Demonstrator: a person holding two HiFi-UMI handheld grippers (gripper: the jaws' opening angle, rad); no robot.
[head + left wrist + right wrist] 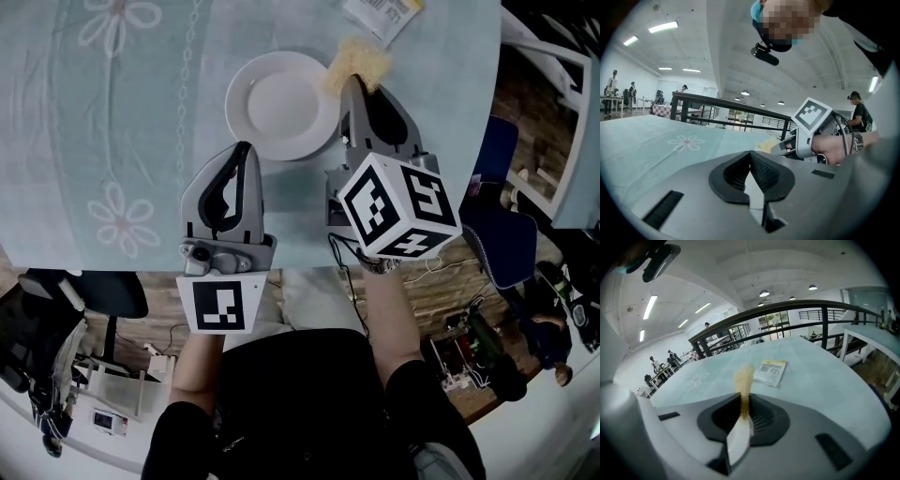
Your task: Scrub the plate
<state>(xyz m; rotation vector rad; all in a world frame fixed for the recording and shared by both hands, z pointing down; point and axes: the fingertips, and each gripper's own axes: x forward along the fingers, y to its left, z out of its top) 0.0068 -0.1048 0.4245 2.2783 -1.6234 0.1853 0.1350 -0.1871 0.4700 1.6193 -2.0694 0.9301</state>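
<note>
1. Yellow scouring pad is pinched between the jaws of the right gripper, at the far right rim of the white plate; whether they touch is unclear.
2. Left gripper, jaws together and empty, sits just beside the plate's near edge.
3. Scrubbing seems barely begun; the plate's whole face remains.

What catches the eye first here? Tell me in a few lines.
A white plate lies bare on the floral tablecloth. Beside its right rim the right gripper is shut on a yellow scrubber; the left gripper, shut and empty, is at the plate's near-left edge.
</note>
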